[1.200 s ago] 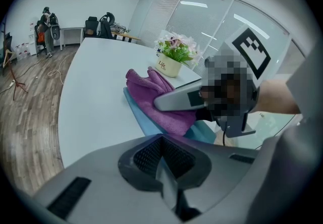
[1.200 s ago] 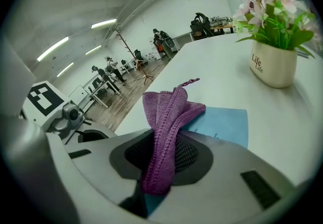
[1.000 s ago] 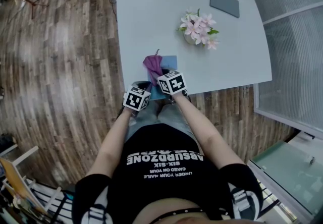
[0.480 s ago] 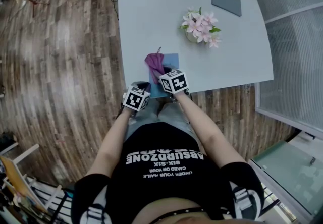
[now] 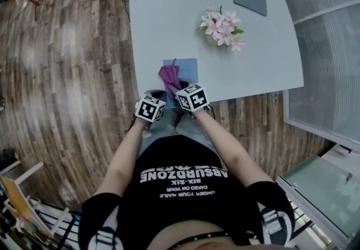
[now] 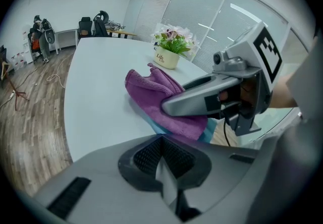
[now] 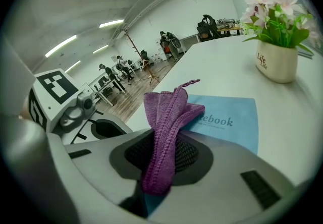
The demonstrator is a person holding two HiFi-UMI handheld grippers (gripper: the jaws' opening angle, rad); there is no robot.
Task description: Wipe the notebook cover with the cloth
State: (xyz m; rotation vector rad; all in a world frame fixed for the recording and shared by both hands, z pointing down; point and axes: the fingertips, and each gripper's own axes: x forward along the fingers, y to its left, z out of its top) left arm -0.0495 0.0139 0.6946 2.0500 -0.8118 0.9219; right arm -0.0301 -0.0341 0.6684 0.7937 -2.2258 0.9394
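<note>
While the right gripper had its jaws clamped on the purple cloth, the left gripper sat with its jaws together and nothing between them. It hung just off the near edge of the table and wasn't touching anything.

Light blue notebook lay flat on the table, close to that near edge and right in front of the right gripper. From the left gripper view the cloth looked to rest on the cover's near part. Contact seemed likely, but I couldn't confirm pressure.

Risks as I read them:
- Nothing pinned the notebook. With a smooth tabletop and a light book, a stroke pulled toward the person could drag it along with the cloth, and the edge was near enough for it to slide off. The left gripper was free to hold a corner down but wasn't doing so.
- The cloth was bunched into a narrow fold, gripped mid-length with a short tail hanging out. That gave a small wiping patch, so most of the cover could be missed unless passes overlapped.
- With so little cloth past the tips, pressing harder risked the jaws scraping the cover rather than the fabric.
- The flower pot stood well apart beyond the notebook. It would only matter on a long overshoot away from the person.
</note>
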